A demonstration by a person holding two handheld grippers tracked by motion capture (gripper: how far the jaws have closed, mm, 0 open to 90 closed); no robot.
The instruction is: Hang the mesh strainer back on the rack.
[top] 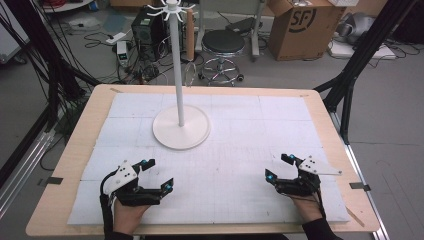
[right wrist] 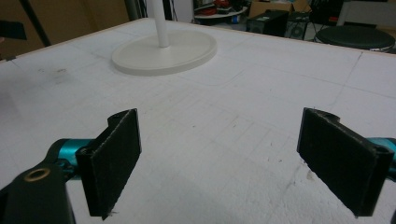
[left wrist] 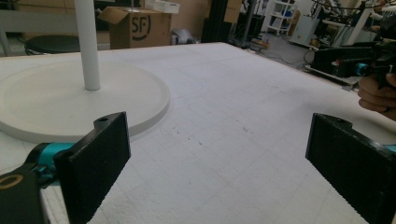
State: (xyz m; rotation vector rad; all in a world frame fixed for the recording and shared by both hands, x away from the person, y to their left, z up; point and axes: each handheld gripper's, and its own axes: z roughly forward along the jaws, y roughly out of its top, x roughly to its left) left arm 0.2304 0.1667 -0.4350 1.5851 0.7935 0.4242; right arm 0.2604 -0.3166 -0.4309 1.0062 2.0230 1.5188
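A white stand with a round base (top: 181, 131) and a tall pole (top: 176, 65) topped by hook arms rises at the table's middle back; its base also lies in the left gripper view (left wrist: 56, 100) and the right gripper view (right wrist: 166, 51). My left gripper (top: 157, 174) rests near the front left of the white mat, open, nothing between its jaws (left wrist: 215, 158). At the front right my right gripper (top: 279, 166) is likewise open and empty (right wrist: 219, 158). Both point toward the table's middle.
The white foam mat (top: 235, 125) covers a wooden table (top: 80, 125). Beyond the far edge stand a black stool (top: 223, 45), a cardboard box (top: 302, 25) and cables on the floor. Black frame struts (top: 350, 75) rise at the right.
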